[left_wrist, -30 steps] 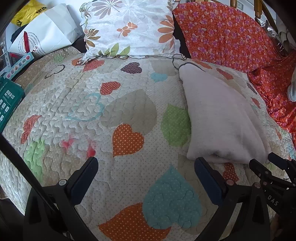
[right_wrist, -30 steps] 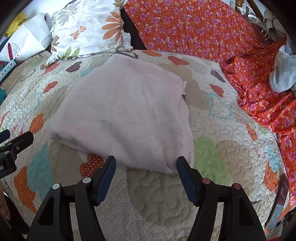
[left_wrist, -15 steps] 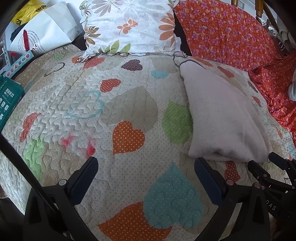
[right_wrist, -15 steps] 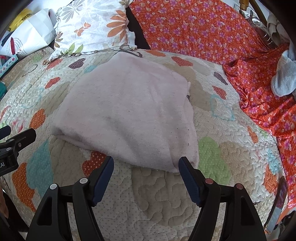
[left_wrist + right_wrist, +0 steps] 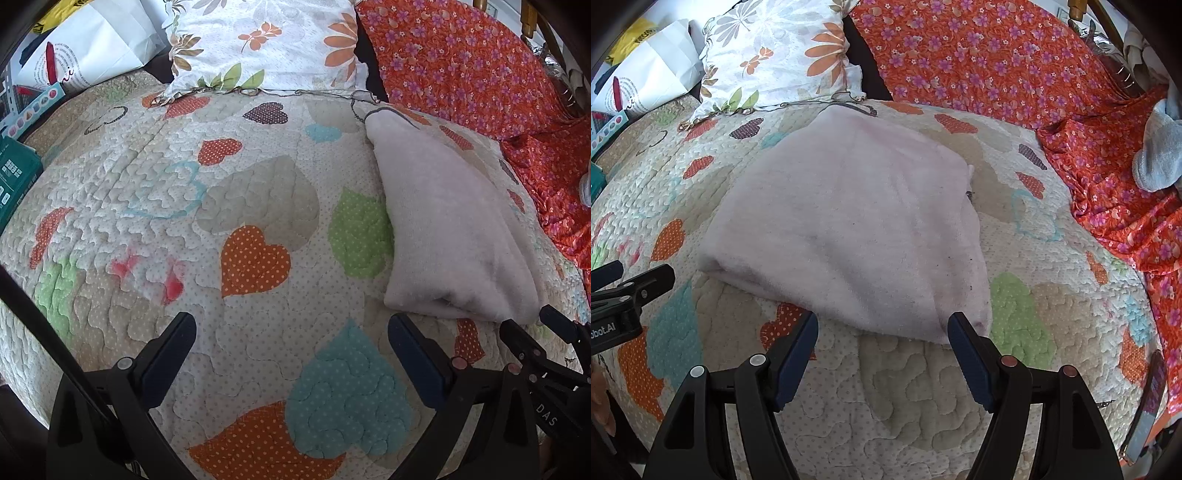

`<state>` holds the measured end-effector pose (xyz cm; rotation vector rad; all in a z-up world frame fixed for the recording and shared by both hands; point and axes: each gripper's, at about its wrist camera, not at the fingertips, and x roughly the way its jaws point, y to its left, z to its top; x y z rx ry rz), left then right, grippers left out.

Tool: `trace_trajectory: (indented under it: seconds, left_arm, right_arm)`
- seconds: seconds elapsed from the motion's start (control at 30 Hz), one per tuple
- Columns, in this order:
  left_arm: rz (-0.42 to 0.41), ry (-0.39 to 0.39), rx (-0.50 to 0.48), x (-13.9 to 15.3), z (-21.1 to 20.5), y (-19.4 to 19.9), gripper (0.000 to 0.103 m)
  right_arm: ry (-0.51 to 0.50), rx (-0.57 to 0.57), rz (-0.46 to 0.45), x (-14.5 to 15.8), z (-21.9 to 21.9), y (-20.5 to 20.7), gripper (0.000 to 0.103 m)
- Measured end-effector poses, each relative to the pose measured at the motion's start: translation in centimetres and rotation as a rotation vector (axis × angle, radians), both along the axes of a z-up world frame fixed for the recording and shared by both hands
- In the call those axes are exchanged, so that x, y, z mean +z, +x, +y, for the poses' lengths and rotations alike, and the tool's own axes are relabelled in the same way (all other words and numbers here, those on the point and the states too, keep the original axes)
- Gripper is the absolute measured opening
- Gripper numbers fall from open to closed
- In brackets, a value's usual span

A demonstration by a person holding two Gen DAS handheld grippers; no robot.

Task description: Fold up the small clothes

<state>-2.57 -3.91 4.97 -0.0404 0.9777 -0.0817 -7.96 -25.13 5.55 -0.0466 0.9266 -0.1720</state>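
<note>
Garment: I see the pale pink garment [image 5: 846, 229] lying on the quilt [image 5: 923, 387], towards the bed's near edge, its far end close to the floral pillow [image 5: 775, 55].
Fold so far: it looks to me doubled over already, a thick layered edge on its near-left side and a fairly tidy block shape; I judge at least one fold done.
Left tongs [image 5: 291, 347]: released, nothing between them, over bare quilt just left of the garment.
Right tongs [image 5: 882, 332]: released and wide, their jaws have just been opening; the garment's near edge sits between the tips, ungripped.
What is left: perhaps one more fold or a squaring-up, I can't tell which is wanted.
Other clothes: a grey-white bundle [image 5: 1156, 155] waits on the orange sheet [image 5: 997, 55] at the bed's right edge, apparently unfolded.
</note>
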Motion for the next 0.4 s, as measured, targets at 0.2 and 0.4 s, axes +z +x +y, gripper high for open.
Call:
trace_trajectory:
  seconds: [0.2,0.4]
  left_arm:
    - [-0.01,0.004,-0.006,0.07,-0.06,-0.01,0.103]
    - [-0.034,0.009,0.0,0.48,0.02,-0.24,0.103]
  right_arm:
    - [-0.005,0.004,0.002,-0.12,0.35,0.06,0.077]
    - [-0.008,0.005,0.005,-0.26,0.39,0.11,0.077]
